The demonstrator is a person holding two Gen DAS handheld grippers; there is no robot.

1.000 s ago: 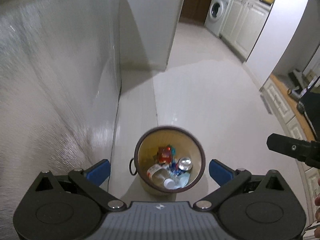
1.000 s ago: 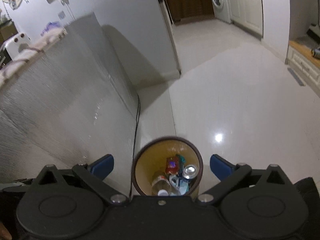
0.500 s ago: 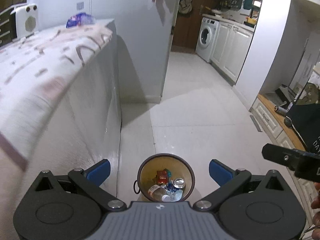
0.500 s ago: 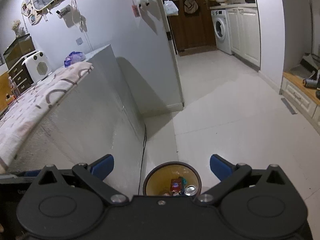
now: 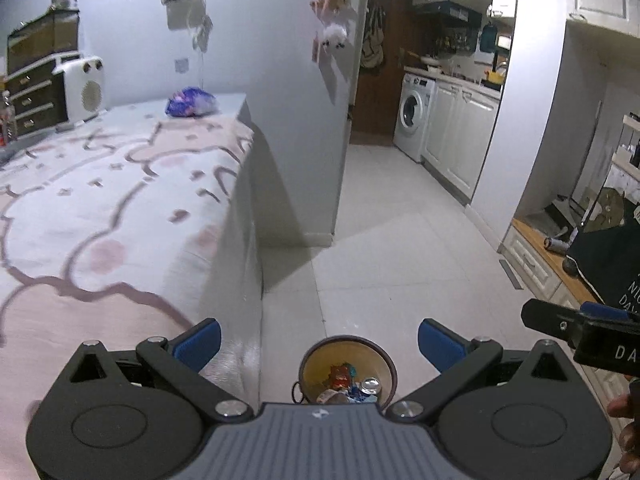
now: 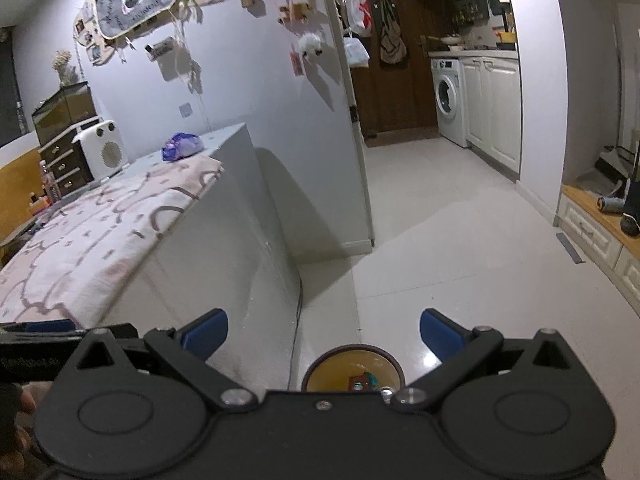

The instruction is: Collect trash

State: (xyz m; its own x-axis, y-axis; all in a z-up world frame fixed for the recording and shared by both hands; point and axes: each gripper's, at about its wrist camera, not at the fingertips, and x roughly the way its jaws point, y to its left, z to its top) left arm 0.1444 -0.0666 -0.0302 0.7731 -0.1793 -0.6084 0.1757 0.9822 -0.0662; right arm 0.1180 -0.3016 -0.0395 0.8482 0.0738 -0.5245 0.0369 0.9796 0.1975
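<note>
From the left wrist, the left gripper is spread and empty above the trash bin on the near floor, which already holds a can and wrappers. From the right wrist, the right gripper is likewise spread and empty over the bin; a purple bag at the counter's far end may be what is left to collect.

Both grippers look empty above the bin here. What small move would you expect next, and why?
Probably a reach toward the crumpled blue-purple wrapper at the far end of the patterned table top. Both the left gripper and right gripper are open and hold nothing, the round brown waste bin already contains trash, and that wrapper looks like the only loose litter.
</note>
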